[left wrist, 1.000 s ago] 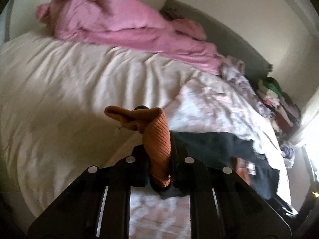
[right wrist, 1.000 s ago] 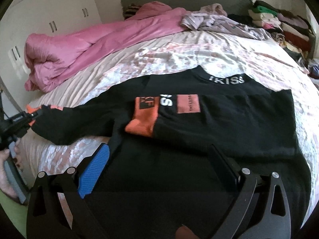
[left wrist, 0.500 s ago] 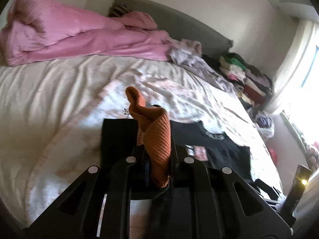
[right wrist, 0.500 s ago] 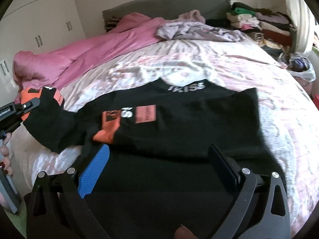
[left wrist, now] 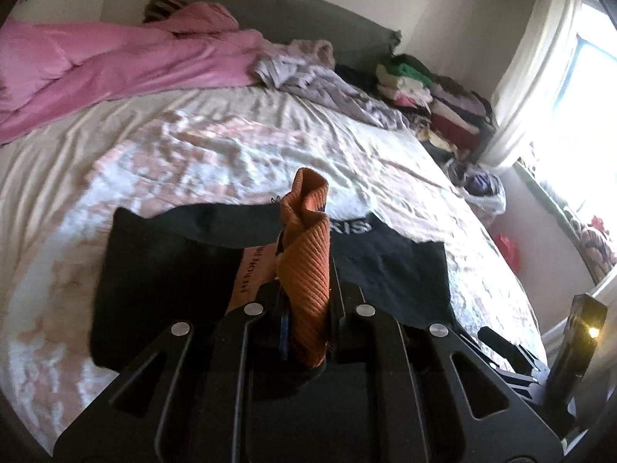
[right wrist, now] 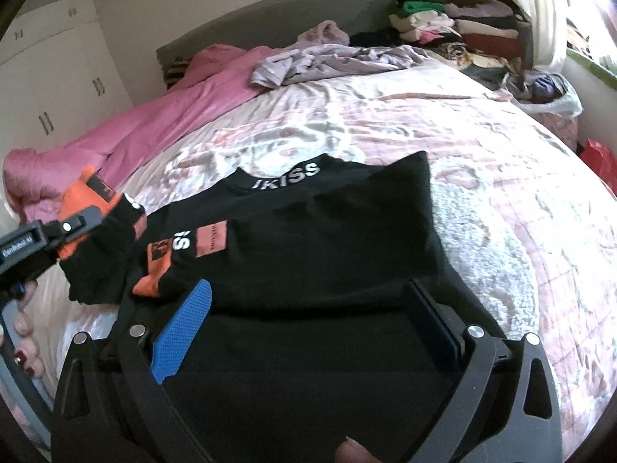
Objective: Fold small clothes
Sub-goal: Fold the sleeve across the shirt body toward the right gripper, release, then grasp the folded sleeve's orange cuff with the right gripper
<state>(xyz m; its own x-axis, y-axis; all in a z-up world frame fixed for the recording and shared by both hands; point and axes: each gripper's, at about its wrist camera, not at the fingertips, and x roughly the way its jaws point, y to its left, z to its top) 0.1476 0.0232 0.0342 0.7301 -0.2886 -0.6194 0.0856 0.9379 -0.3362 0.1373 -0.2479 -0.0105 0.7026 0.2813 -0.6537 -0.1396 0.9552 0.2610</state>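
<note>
One messy bed (right wrist: 482, 177), one pink duvet (left wrist: 115, 65) far left. Left gripper (left wrist: 304, 308) pinches one black sweater's (right wrist: 327, 239) orange cuff (left wrist: 308, 262); right gripper (right wrist: 308, 320) gapes empty.

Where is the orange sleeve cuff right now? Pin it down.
The orange sleeve cuff is clamped in the left hand-held gripper, lifted over the left side of the black sweatshirt, near its orange chest patch.
</note>
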